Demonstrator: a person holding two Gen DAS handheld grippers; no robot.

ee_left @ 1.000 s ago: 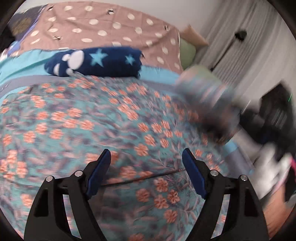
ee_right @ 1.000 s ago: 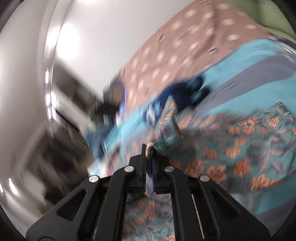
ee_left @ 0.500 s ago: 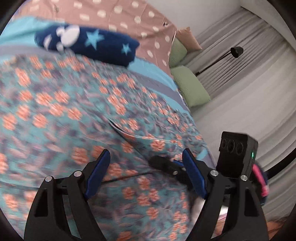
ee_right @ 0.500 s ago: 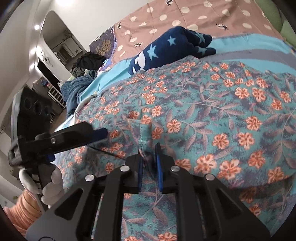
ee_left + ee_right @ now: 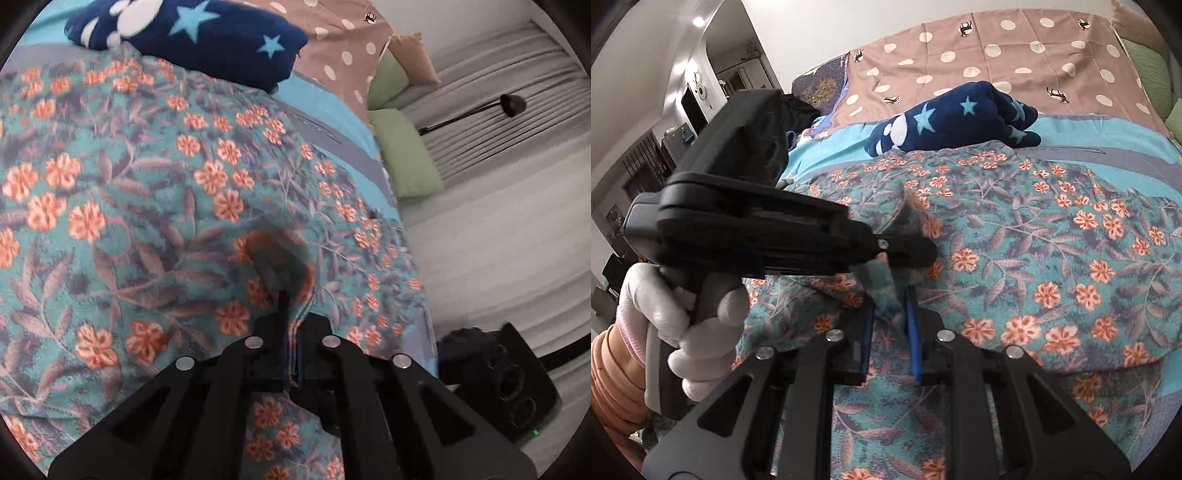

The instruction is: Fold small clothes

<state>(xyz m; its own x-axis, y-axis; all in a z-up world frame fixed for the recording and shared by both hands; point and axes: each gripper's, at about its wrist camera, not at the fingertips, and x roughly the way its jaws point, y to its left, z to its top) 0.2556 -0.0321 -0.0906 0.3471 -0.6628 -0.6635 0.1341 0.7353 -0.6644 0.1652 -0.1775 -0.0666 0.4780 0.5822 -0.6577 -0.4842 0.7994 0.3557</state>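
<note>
A teal garment with orange flowers (image 5: 155,206) lies spread over the bed; it also fills the right wrist view (image 5: 1052,251). My left gripper (image 5: 291,354) is shut on a raised fold of this garment near its right edge. In the right wrist view the left gripper (image 5: 916,254) reaches in from the left, held by a white-gloved hand, pinching the cloth just ahead of my right gripper (image 5: 890,332). The right jaws stand slightly apart with a fold of cloth loose between them.
A dark blue star-patterned fleece (image 5: 192,40) (image 5: 960,122) lies beyond the garment on the blue sheet (image 5: 1100,133). A brown polka-dot cover (image 5: 997,55) lies behind it. Green pillows (image 5: 406,158) and grey curtains (image 5: 498,221) are to the right.
My left gripper has closed on a fold of the floral garment beside the right gripper. The right jaws, shut on the cloth before, have parted slightly.
</note>
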